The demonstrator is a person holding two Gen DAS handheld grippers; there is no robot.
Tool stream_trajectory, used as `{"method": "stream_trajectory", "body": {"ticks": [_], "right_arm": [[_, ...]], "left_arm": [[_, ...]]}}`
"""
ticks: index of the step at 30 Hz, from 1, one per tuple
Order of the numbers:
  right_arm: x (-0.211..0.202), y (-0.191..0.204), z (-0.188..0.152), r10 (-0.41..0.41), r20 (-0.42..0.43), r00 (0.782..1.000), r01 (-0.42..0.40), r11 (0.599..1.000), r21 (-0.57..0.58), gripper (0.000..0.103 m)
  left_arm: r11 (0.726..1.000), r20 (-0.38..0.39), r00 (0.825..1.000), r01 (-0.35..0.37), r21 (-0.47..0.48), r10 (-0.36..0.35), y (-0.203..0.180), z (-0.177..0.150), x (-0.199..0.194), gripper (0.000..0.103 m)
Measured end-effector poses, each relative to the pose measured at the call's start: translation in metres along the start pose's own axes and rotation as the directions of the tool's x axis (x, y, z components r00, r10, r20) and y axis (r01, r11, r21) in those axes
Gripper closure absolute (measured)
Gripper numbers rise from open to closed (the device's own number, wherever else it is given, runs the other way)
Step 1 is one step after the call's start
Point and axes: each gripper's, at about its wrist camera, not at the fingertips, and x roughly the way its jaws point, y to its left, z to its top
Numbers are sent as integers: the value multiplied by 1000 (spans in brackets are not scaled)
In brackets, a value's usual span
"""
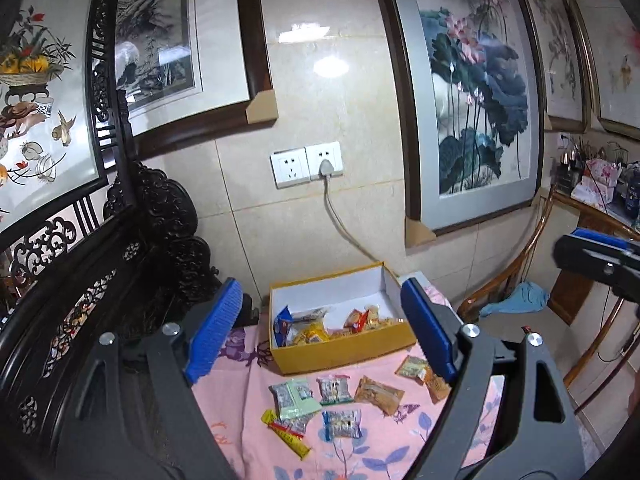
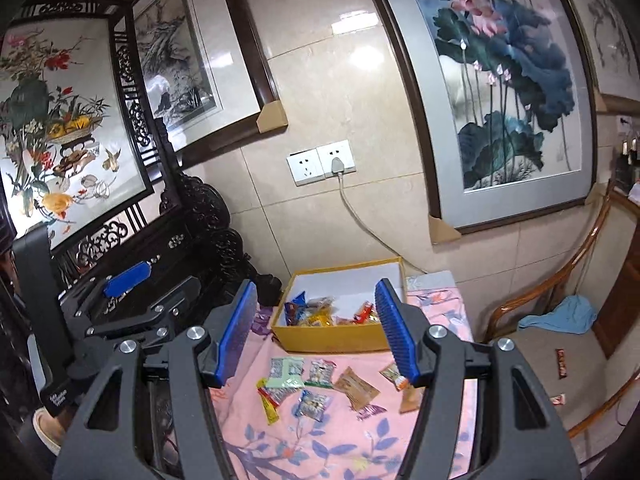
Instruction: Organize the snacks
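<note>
A yellow cardboard box (image 1: pixel 344 350) (image 2: pixel 332 340) stands at the far end of a pink flowered cloth (image 1: pixel 248 364) (image 2: pixel 348 444). It holds several snack packets (image 1: pixel 308 332) (image 2: pixel 320 314). More packets lie loose on the cloth in front of it: a pale green one (image 1: pixel 294 398) (image 2: pixel 285 372), a brown one (image 1: pixel 378 394) (image 2: pixel 356 388), a clear blue one (image 1: pixel 342 424) (image 2: pixel 314 404) and a yellow stick (image 1: pixel 286 434) (image 2: pixel 267 402). My left gripper (image 1: pixel 322 330) is open and empty above the cloth. My right gripper (image 2: pixel 318 330) is open and empty too.
A dark carved wooden screen (image 1: pixel 80 280) (image 2: pixel 192 220) stands to the left. A cable (image 1: pixel 340 224) runs from a wall socket to behind the box. A bamboo chair (image 2: pixel 560 344) with a blue cloth (image 2: pixel 564 316) and stray packets stands to the right.
</note>
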Motion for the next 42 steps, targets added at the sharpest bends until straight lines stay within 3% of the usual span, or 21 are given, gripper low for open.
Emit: {"method": "stream_trajectory", "body": {"ticks": [6,9,18,22,27,30,32,35,38,42], "right_arm": [[-30,14,1,-49,17,999,50,997,-53,41],[-45,21,5,-61,40,997,63,997,-42,41],[-65,39,35,-73,137,988,81,995,-54,41],[-30,29,25,-83,70,994,89,993,-80,41],[56,-8,-24,-114,-99,989,105,990,-92,41],[121,-42,-73,-144,-217,965,121,986,-119,41],[166,-70,-112,-175,-304,936,143,982,-126,41],[222,-111,-156,-183,-428,885,168,983,-72,41],[269,-134,-189,-197,-504,841,182,980,-81,41],[308,-153,-219,-205,-575,792,197,977,-77,41]], "left_arm": [[999,-43,999,-32,-8,32,0,1,-14,19],[1000,-34,999,-6,-11,6,3,5,-31,19],[998,85,994,65,7,-65,22,54,-72,18],[997,69,995,69,26,-71,20,55,-47,17],[998,-16,1000,26,59,-25,11,18,21,16],[1000,-102,995,9,22,-7,11,-25,76,16],[1000,-158,987,6,-2,-6,9,-56,107,16],[997,-305,952,17,-77,-40,6,-121,160,16],[996,-386,922,0,-86,-33,2,-164,189,16],[991,-493,869,-31,-129,-37,0,-218,217,16]]}}
